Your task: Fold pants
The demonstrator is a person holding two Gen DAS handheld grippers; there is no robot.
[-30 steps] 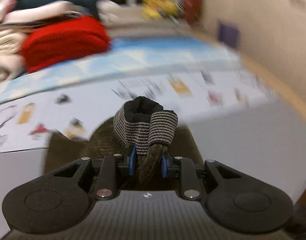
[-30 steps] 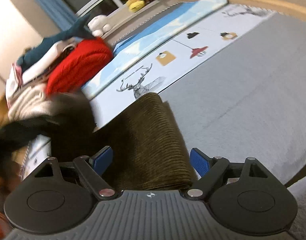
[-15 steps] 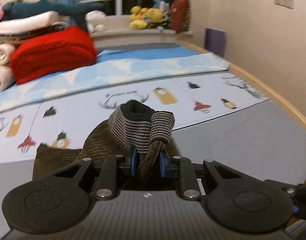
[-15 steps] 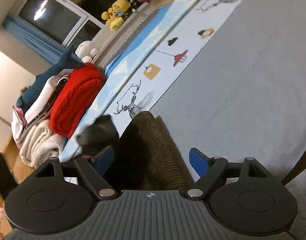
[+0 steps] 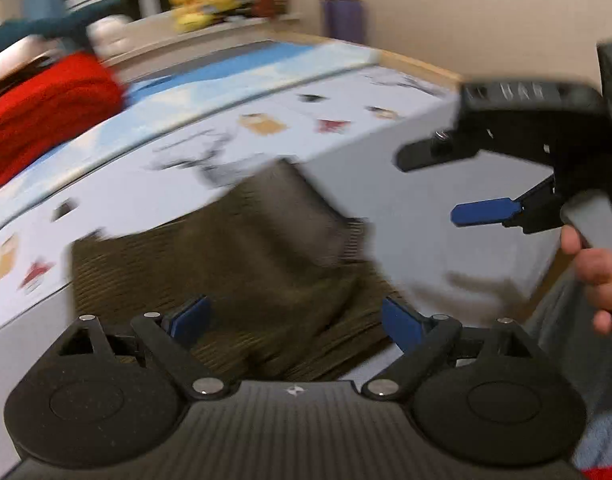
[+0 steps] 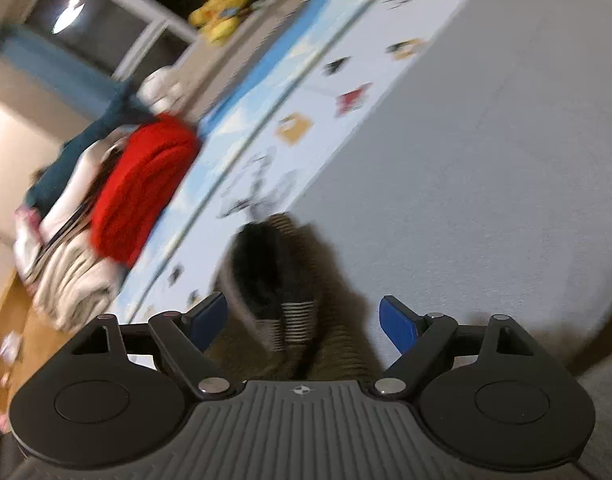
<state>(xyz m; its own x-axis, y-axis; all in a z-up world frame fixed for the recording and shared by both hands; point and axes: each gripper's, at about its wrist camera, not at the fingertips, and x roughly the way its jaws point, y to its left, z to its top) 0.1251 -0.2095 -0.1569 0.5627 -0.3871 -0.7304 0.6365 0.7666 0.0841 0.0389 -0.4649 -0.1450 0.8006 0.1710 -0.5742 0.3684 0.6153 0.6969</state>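
Brown corduroy pants [image 5: 246,264] lie folded on the grey bed cover [image 5: 445,256], their striped cuff [image 5: 333,236] lying on top. My left gripper [image 5: 296,322] hovers just over them. Its jaws are opening, both blue pads clear of the cloth between them. In the right wrist view the pants [image 6: 337,276] and cuff [image 6: 298,320] sit between the wide blue pads of my right gripper [image 6: 304,320], which is open and does not press them. The left wrist view also shows the right gripper [image 5: 429,186] at the right, held by a hand [image 5: 597,276]. Both views are blurred.
A printed white sheet [image 5: 154,184] and a blue one [image 5: 242,68] cover the bed beyond the pants. A red folded blanket [image 6: 142,192] and a pile of folded clothes [image 6: 74,280] stand at the left. Yellow plush toys [image 6: 222,8] sit by the window. A wooden bed edge [image 5: 421,68] runs along the wall.
My left gripper has let go of the striped cuff and its jaws have swung wide. The cuff has dropped onto the folded pants. The right gripper has come into the left wrist view.
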